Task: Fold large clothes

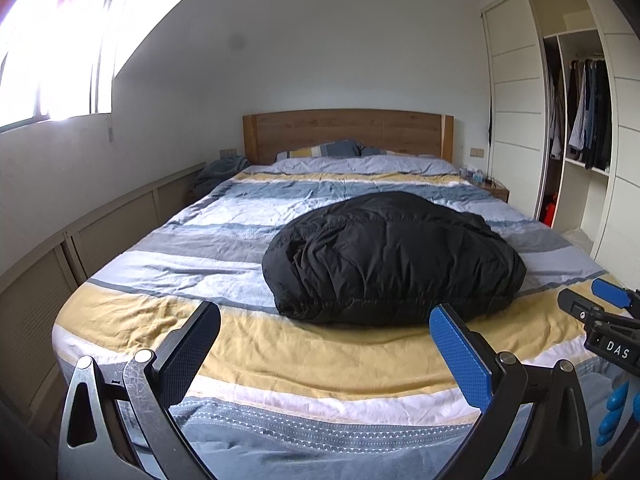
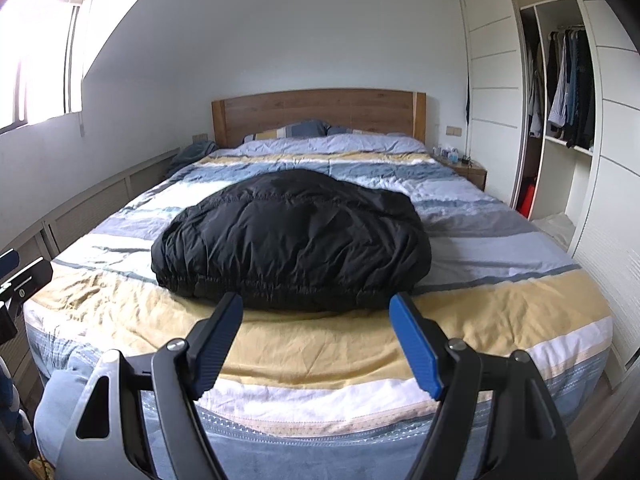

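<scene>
A black puffy jacket lies folded in a rounded bundle on the striped bed cover, its elastic hem facing me. In the right wrist view the same jacket sits just beyond the fingers. My left gripper is open over the foot of the bed, short of the jacket and holding nothing. My right gripper is open too, its fingertips close to the jacket's hem without touching. The right gripper also shows at the right edge of the left wrist view, and the left gripper at the left edge of the right wrist view.
The bed has a yellow, blue and white striped cover, pillows and a wooden headboard. An open wardrobe with hanging clothes stands on the right. A nightstand is beside it. Low cabinets run along the left wall under a window.
</scene>
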The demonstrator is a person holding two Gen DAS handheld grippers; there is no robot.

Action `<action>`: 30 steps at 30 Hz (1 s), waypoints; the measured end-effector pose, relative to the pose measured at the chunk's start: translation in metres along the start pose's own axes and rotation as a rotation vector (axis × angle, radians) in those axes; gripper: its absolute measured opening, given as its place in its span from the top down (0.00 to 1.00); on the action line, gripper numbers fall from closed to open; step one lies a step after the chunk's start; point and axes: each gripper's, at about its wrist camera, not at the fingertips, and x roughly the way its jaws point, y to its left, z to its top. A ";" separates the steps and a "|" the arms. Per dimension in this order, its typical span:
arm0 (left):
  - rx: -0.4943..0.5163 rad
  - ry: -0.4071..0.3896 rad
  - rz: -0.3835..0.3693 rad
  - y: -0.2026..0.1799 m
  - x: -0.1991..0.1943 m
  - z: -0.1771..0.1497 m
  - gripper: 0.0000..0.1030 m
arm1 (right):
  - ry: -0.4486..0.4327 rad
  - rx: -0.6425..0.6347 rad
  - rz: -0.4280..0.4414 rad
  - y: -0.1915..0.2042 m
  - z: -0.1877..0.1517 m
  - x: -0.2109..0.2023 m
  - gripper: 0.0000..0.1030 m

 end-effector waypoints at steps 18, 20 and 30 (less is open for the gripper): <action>0.030 0.135 -0.025 -0.013 0.054 -0.019 0.00 | 0.114 0.045 -0.010 -0.016 -0.026 0.054 0.27; 0.032 0.146 -0.027 -0.013 0.060 -0.021 0.00 | 0.122 0.045 -0.011 -0.016 -0.027 0.058 0.27; 0.026 0.192 -0.044 -0.013 0.085 -0.028 0.00 | 0.159 0.028 -0.014 -0.013 -0.029 0.071 0.27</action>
